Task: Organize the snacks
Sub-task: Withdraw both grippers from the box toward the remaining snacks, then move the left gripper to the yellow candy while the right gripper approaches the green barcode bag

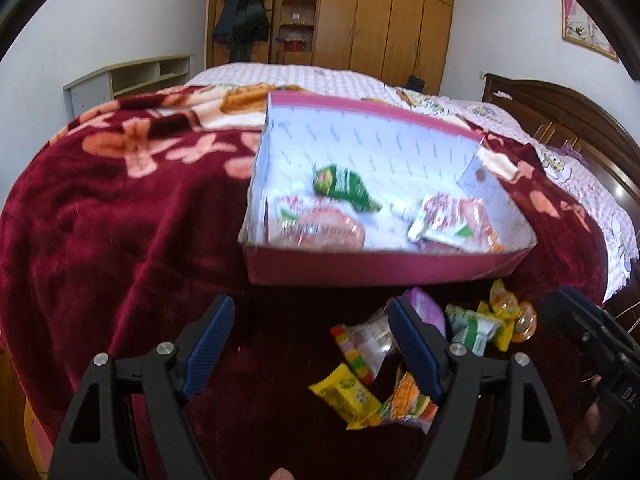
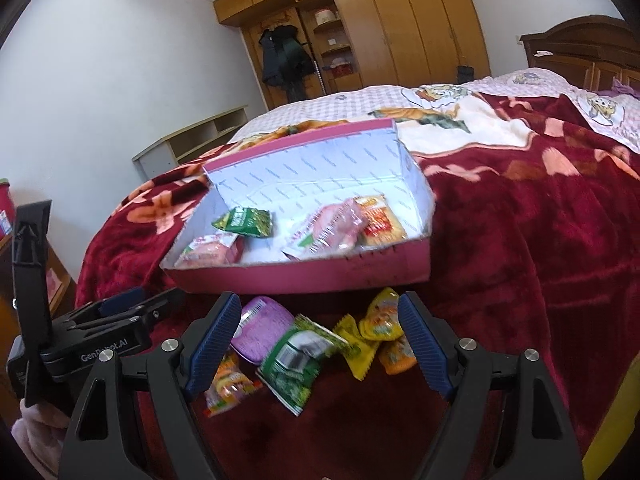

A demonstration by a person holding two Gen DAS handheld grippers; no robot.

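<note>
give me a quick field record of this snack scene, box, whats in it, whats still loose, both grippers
surface: bed with a dark red floral blanket
box: pink box, open, white inside
in box: green packet, pink packets, one orange-red packet
loose in front of box: purple packet, green and white packet, yellow candy, orange packets
left gripper: open, empty
right gripper: open, empty, over the loose pile

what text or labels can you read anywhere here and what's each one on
"GenRobot.AI": white lettering on the black body of the left gripper, seen in the right wrist view; a middle letter is partly hidden.
"DA": partial white letters on the right gripper, cut off at the frame edge.
Snack packets in the pink box and the loose ones on the blanket: printing too blurred to read.
</note>
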